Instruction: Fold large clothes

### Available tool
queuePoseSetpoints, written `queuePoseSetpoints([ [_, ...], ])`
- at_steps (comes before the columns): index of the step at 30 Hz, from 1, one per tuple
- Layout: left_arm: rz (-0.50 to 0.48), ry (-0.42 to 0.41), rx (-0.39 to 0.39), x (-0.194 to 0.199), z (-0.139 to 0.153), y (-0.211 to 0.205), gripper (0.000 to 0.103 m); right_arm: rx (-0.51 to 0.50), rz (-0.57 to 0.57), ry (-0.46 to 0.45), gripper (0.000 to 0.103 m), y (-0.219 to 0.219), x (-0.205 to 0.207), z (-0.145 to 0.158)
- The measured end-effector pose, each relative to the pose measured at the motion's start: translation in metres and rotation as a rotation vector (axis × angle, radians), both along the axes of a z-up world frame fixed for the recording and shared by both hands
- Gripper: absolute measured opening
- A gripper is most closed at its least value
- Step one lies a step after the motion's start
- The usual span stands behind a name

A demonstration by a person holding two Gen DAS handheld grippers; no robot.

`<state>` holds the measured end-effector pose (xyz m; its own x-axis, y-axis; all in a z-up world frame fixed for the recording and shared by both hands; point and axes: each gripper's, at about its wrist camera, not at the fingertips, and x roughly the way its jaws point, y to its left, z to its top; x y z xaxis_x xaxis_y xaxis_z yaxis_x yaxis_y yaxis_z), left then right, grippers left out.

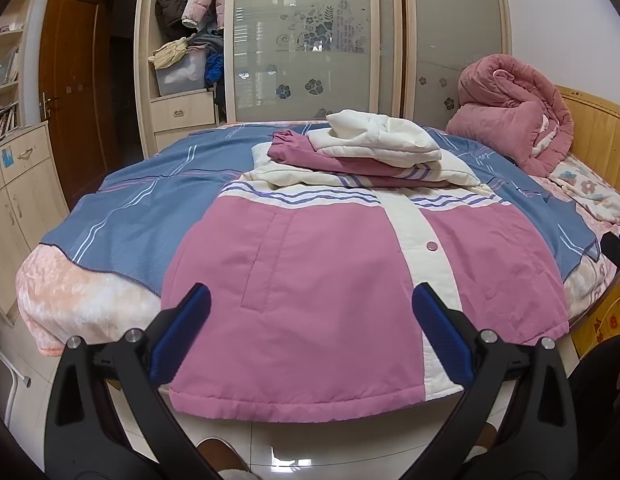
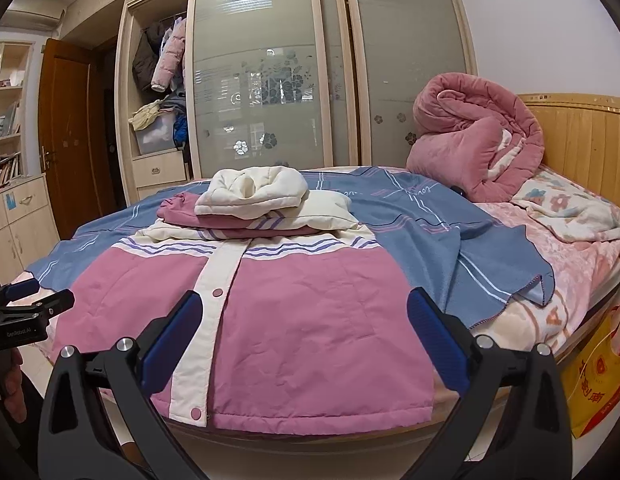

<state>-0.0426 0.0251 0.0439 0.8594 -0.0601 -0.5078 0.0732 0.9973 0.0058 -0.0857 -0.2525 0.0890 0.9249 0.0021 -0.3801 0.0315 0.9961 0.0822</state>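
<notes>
Jacket [image 1: 334,280] flat on bed, hem below both wide-spread claws, left claw [image 1: 310,300], right claw [image 2: 306,304].

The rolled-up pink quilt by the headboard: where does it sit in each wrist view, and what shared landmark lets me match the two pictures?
Left wrist view: the pink quilt sits at upper right, against the wooden headboard.
Right wrist view: the quilt sits right of centre, upper half, left of the headboard.
Shared landmark: the folded white hood on the pink jacket.
</notes>
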Motion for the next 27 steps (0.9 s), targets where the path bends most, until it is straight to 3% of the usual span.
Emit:
queuePoseSetpoints([
  [27,-0.014,-0.003,-0.009,0.0006,0.0017,-0.0008,0.101,-0.007,0.009,0.000,0.102,-0.0002,0.0001,0.0011],
])
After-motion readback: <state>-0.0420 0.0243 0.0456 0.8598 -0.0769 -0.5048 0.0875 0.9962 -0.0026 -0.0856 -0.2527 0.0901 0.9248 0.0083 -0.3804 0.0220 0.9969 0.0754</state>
